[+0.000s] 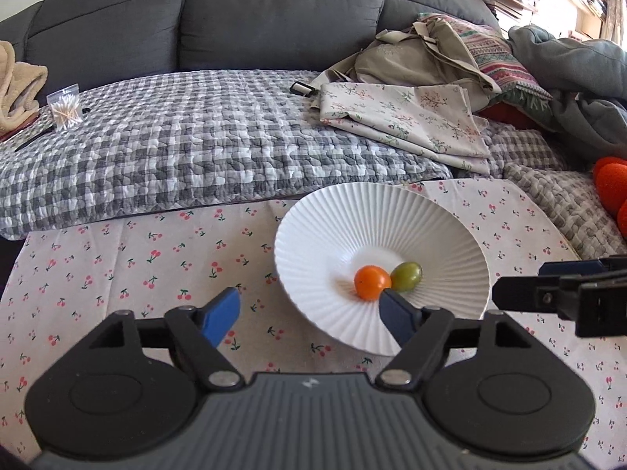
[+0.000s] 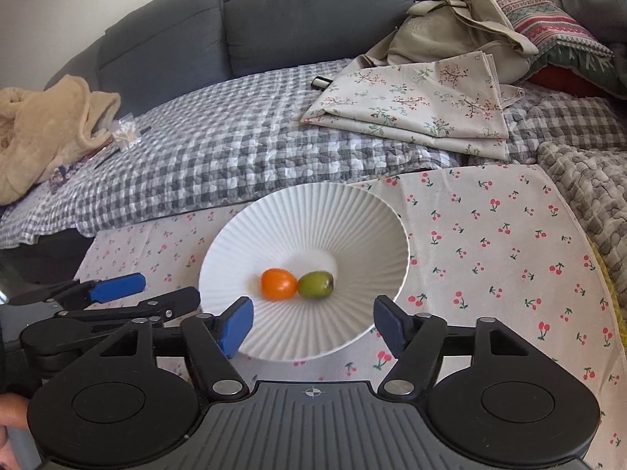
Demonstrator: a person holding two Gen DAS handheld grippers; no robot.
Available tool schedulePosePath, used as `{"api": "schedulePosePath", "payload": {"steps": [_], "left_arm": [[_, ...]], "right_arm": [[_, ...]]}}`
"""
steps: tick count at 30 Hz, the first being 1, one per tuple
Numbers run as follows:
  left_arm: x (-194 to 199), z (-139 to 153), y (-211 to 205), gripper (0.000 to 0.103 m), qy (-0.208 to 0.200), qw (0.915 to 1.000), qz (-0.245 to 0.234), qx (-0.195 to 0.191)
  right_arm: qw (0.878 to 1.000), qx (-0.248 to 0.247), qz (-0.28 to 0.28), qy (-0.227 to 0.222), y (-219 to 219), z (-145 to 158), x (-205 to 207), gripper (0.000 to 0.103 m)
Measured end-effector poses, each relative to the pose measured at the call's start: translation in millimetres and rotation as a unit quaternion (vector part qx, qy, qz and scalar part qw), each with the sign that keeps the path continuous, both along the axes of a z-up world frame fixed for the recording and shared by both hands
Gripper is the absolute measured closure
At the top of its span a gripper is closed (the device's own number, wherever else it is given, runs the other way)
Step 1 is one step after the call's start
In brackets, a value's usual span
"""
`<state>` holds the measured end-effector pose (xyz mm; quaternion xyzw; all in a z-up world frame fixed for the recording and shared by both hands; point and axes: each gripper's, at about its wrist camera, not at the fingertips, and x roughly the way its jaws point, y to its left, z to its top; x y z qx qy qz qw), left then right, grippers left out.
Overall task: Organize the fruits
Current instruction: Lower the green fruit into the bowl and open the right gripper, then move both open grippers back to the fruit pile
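A white ribbed bowl (image 1: 345,211) (image 2: 352,211) stands on the cherry-print cloth. In its bottom lie an orange fruit (image 1: 371,282) (image 2: 278,283) and a green fruit (image 1: 406,276) (image 2: 316,284), touching side by side. My left gripper (image 1: 309,315) hangs open over the bowl's near left rim with nothing between its blue pads. My right gripper (image 2: 311,323) is open above the bowl's near rim, also holding nothing. In the left wrist view the right gripper's black arm (image 1: 564,293) enters from the right; in the right wrist view the left gripper's fingers (image 2: 117,288) show at the left.
The cherry-print cloth (image 1: 137,258) (image 2: 490,243) covers the table. Behind it is a grey sofa with a checked quilt (image 1: 203,133), folded floral fabric (image 1: 403,117), a beige bag (image 2: 458,27), a beige fleece (image 2: 43,125) and a packet of cotton swabs (image 1: 64,107). Orange-red round things (image 1: 611,180) sit at the right edge.
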<state>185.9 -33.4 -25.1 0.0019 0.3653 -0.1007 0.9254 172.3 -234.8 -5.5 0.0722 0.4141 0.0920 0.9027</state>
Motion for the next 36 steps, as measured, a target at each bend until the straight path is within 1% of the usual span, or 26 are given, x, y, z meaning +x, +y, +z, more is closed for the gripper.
{"api": "schedulePosePath", "payload": {"steps": [1, 3, 6, 9, 12, 16, 22, 25, 28, 34, 36], "left_arm": [[-4, 2, 2, 0.015, 0.002, 1.0, 0.005, 0.0], [-12, 6, 6, 0.011, 0.005, 0.9999, 0.011, -0.004], [-25, 13, 11, 0.007, 0.009, 0.9997, 0.017, -0.012], [-40, 18, 16, 0.003, 0.006, 0.9996, 0.02, -0.017], [-53, 23, 20, 0.001, 0.006, 0.9996, 0.02, -0.019], [-68, 25, 30, 0.001, 0.009, 0.999, 0.033, -0.03], [-86, 27, 42, 0.001, 0.008, 0.9983, 0.041, -0.041], [-94, 25, 42, 0.001, 0.009, 0.9987, 0.035, -0.037], [-101, 20, 41, 0.001, 0.014, 0.9991, 0.026, -0.031], [-113, 11, 41, 0.001, 0.022, 0.9994, 0.01, -0.023], [-115, 8, 42, 0.001, 0.026, 0.9994, 0.004, -0.022]], "right_arm": [[1.0, 0.0, 0.002, -0.002, 2, 4, -6, 0.023], [1.0, 0.003, 0.004, -0.007, 6, 13, -17, 0.011], [1.0, 0.008, 0.004, -0.015, 10, 22, -32, 0.004], [1.0, 0.008, 0.004, -0.015, 14, 28, -45, 0.003], [1.0, 0.007, 0.006, -0.023, 17, 33, -59, 0.002], [1.0, 0.01, 0.007, -0.027, 20, 37, -76, 0.001], [1.0, 0.011, -0.004, -0.019, 23, 39, -92, 0.001], [1.0, 0.012, -0.004, -0.016, 25, 39, -100, 0.001], [1.0, 0.004, -0.006, -0.005, 27, 33, -104, 0.001], [1.0, -0.007, -0.005, 0.008, 28, 23, -108, 0.001], [1.0, -0.003, -0.003, 0.014, 28, 19, -108, 0.001]]}}
